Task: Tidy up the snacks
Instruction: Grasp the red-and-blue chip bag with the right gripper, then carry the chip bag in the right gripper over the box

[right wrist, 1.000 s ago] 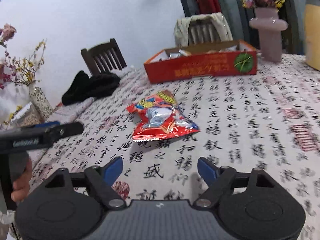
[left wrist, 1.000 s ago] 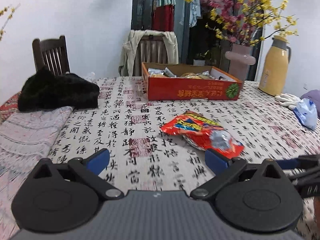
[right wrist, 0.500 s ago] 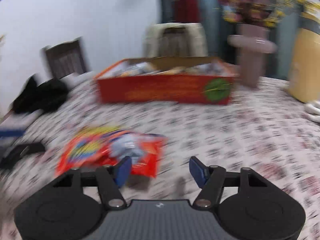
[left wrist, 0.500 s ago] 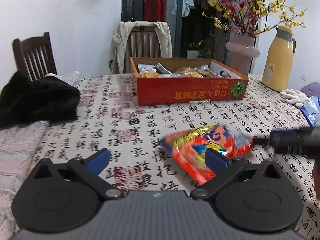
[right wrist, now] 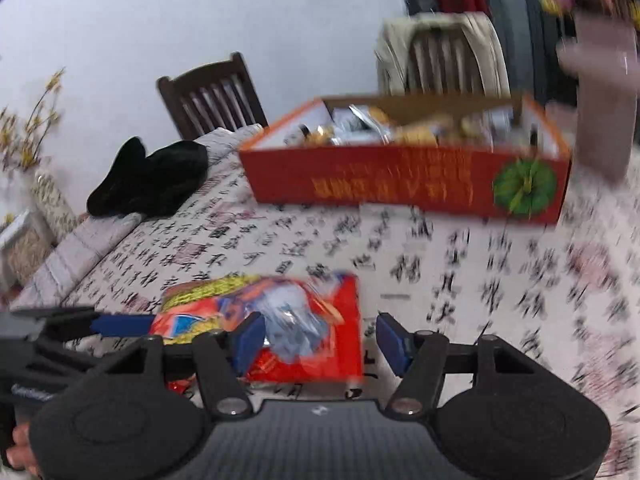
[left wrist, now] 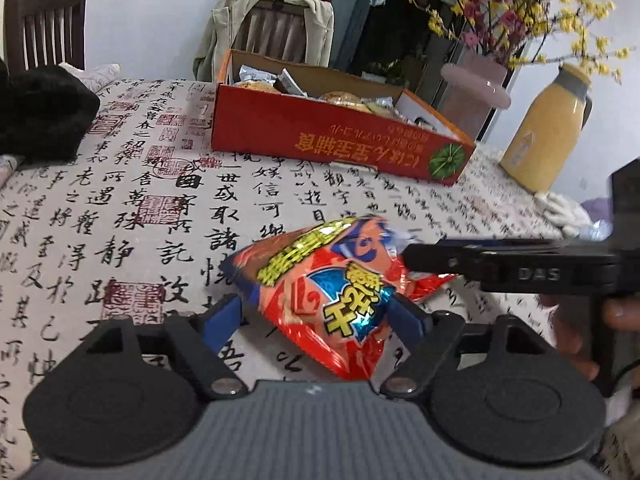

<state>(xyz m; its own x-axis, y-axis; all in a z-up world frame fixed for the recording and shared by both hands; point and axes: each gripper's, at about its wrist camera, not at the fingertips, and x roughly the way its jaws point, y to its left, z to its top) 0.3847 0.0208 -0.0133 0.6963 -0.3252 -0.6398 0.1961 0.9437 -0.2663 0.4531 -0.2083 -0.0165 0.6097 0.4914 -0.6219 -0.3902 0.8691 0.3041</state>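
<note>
While crinkled, the red snack bag [left wrist: 332, 288] shows yellow lettering.

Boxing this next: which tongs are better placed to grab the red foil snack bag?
Left, probably: the red foil snack bag sits squarely between the left tongs; the right tongs sit off-centre at its edge.

left claw [left wrist: 316, 316]: black arms | blue pads | silver screws | grey ribbed body
</note>
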